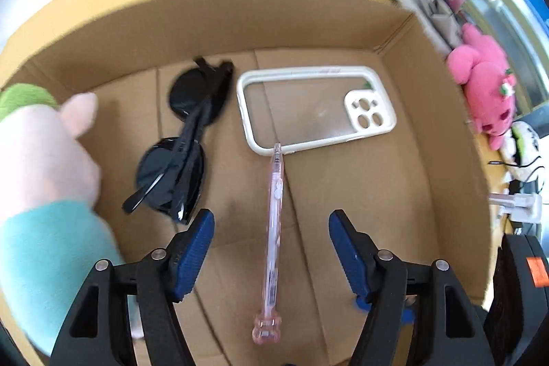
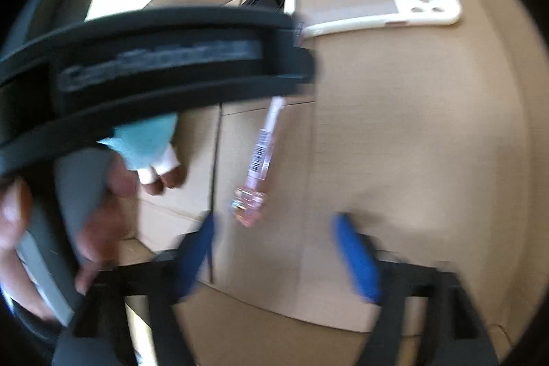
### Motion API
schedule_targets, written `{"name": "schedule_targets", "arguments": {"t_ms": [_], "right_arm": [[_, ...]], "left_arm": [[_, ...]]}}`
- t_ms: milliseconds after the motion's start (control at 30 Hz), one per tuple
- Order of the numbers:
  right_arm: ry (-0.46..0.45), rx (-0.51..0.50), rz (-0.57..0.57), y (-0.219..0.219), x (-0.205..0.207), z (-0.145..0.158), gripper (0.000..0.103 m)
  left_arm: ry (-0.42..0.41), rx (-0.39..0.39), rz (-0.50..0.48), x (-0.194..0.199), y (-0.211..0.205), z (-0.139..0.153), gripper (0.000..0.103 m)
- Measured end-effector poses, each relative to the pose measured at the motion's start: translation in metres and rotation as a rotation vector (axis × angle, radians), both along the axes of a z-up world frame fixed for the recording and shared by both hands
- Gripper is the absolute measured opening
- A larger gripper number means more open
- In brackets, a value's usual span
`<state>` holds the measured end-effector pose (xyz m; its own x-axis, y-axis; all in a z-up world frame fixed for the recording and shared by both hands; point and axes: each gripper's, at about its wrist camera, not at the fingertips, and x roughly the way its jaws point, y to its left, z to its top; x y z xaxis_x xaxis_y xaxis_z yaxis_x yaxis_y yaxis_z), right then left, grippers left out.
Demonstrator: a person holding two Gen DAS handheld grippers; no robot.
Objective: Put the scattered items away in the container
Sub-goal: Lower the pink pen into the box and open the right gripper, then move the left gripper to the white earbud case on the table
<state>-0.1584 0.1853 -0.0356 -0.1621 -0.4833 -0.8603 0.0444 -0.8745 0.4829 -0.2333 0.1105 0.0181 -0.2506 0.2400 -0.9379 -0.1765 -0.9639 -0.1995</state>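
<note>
Both blue-padded tools, left tool point(image 1: 271, 246) and right tool point(image 2: 274, 249), hang open and empty above a brown cardboard box point(image 1: 429, 132) holding a pink translucent pen point(image 1: 272, 228), black folded sunglasses point(image 1: 182, 146) and a clear cream-edged phone case point(image 1: 315, 105).

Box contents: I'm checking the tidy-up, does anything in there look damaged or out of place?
Nothing damaged. The pink pen, sunglasses and phone case lie flat in the cardboard box; the pen's tip touches the case.

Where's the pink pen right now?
In the left wrist view, the pink pen lies on the cardboard box floor, between sunglasses and phone case.
</note>
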Motion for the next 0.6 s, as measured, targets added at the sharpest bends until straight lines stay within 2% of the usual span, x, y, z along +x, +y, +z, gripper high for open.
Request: {"name": "schedule_targets", "arguments": {"t_ms": [67, 167, 233, 367, 433, 500, 600], "right_arm": [[0.036, -0.012, -0.011, 0.006, 0.011, 0.009, 0.085], [0.131, 0.029, -0.042, 0.013, 0.036, 0.028, 0.085], [0.229, 0.096, -0.046, 0.012, 0.056, 0.046, 0.085], [0.419, 0.245, -0.067, 0.005, 0.088, 0.079, 0.085], [0.493, 0.279, -0.082, 0.024, 0.100, 0.097, 0.085], [0.534, 0.274, -0.101, 0.029, 0.115, 0.104, 0.086], [0.555, 0.258, -0.113, 0.022, 0.133, 0.105, 0.086]], "left_arm": [[0.045, 0.028, -0.003, 0.015, -0.010, 0.015, 0.074], [0.168, 0.041, -0.008, 0.039, -0.023, 0.049, 0.081], [0.273, 0.032, -0.002, 0.063, -0.038, 0.072, 0.085], [0.524, -0.037, 0.063, 0.116, -0.058, 0.110, 0.103], [0.651, -0.080, 0.096, 0.155, -0.071, 0.123, 0.103], [0.721, -0.121, 0.106, 0.186, -0.083, 0.127, 0.103], [0.753, -0.140, 0.143, 0.223, -0.091, 0.124, 0.103]]}}
